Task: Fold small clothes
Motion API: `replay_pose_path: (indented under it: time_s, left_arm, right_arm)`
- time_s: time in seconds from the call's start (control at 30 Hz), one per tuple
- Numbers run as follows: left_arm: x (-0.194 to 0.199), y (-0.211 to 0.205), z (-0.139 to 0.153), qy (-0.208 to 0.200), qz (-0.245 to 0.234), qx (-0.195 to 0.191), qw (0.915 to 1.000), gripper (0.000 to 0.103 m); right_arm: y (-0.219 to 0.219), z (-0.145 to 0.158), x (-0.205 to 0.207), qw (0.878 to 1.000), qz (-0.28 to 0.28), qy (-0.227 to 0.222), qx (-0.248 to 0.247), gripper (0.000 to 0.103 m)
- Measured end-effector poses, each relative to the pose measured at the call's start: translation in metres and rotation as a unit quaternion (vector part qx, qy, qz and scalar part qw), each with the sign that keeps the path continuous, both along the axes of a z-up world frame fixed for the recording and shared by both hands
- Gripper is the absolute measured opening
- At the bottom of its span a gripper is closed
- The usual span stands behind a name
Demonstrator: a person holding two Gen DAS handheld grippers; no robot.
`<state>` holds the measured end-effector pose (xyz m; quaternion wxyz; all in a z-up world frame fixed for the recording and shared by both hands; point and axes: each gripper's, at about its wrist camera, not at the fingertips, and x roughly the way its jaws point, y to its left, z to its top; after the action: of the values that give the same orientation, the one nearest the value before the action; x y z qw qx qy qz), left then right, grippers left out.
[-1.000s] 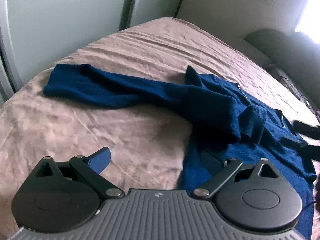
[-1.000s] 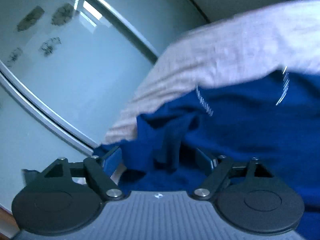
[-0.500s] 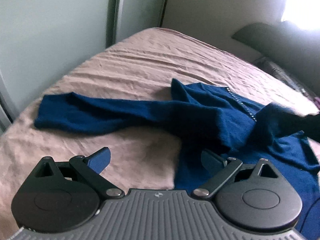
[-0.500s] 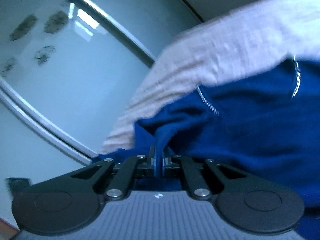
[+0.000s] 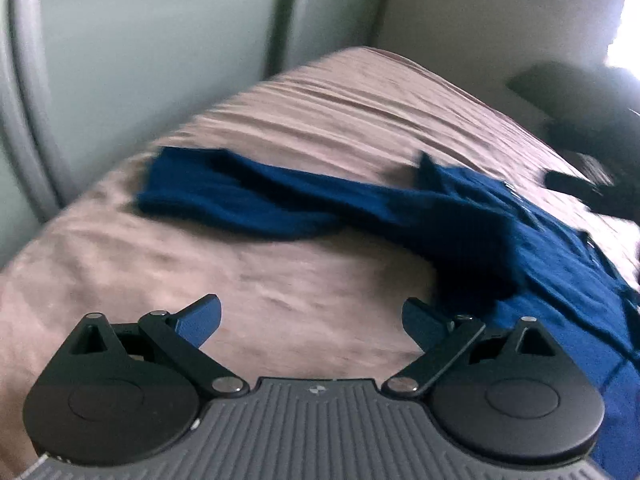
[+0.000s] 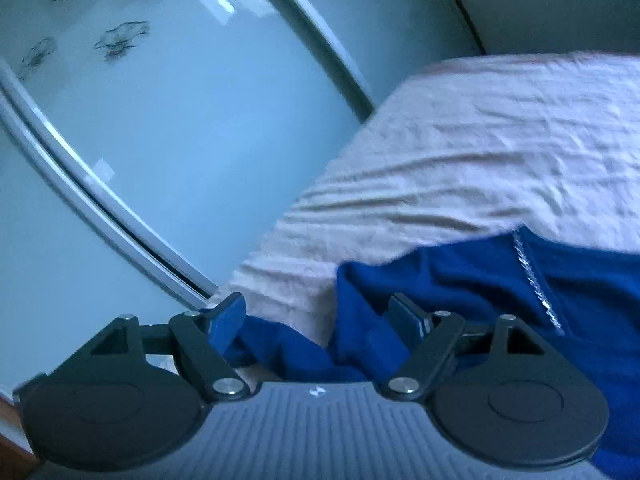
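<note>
A dark blue zip-up garment (image 5: 560, 264) lies crumpled on the bed, one long sleeve (image 5: 260, 196) stretched out to the left. My left gripper (image 5: 312, 316) stands open over bare sheet in front of the sleeve, holding nothing. In the right wrist view the garment (image 6: 460, 288) shows its silver zip (image 6: 532, 276) and a raised fold just ahead of the jaws. My right gripper (image 6: 318, 312) has its jaws opening, and blue cloth lies below and between them, with the pads off it.
The pinkish-beige bed sheet (image 5: 320, 128) is wrinkled, and its edge drops off at the left. Pale sliding wardrobe doors (image 6: 200, 120) stand close beside the bed. A dark headboard or cushion (image 5: 580, 92) sits at the far right, with a blurred dark shape (image 5: 580, 188) below it.
Half a second ago the right gripper was shut on a fold of the garment; now it has opened and let go. The left gripper stayed open while its view shifted.
</note>
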<state>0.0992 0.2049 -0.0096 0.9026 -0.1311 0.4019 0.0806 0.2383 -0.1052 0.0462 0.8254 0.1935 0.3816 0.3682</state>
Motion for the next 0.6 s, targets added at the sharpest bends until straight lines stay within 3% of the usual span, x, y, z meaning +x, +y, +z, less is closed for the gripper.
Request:
replay_pose_path:
  time_s: [0.1,0.27,0.4,0.47,0.6]
  left_arm:
    - [-0.004,0.032,-0.001,-0.005,0.053,-0.015,0.9985,0.098]
    - [-0.008,0.08,-0.001,-0.032,0.112,-0.133,0.9842,0.097]
    - [0.012,0.098,-0.001,-0.038,0.116,-0.225,0.9668,0.094]
    - [0.025,0.105,0.001,-0.04,0.113,-0.27,0.9553,0.089]
    - [0.057,0.113,0.002,-0.025,0.121,-0.328,0.9366,0.079]
  right_arm:
    - [-0.018,-0.007,-0.002,0.999,-0.048,-0.009,-0.007,0.078]
    - [-0.04,-0.065,0.012,0.992,-0.076,0.096,-0.037,0.078]
    - [-0.034,-0.056,-0.014,0.991,-0.111,0.038,-0.063,0.079]
    - [-0.025,-0.044,-0.029,0.992,-0.103,-0.002,-0.07,0.079]
    - [-0.008,-0.034,-0.06,0.994,-0.066,-0.041,-0.081,0.079]
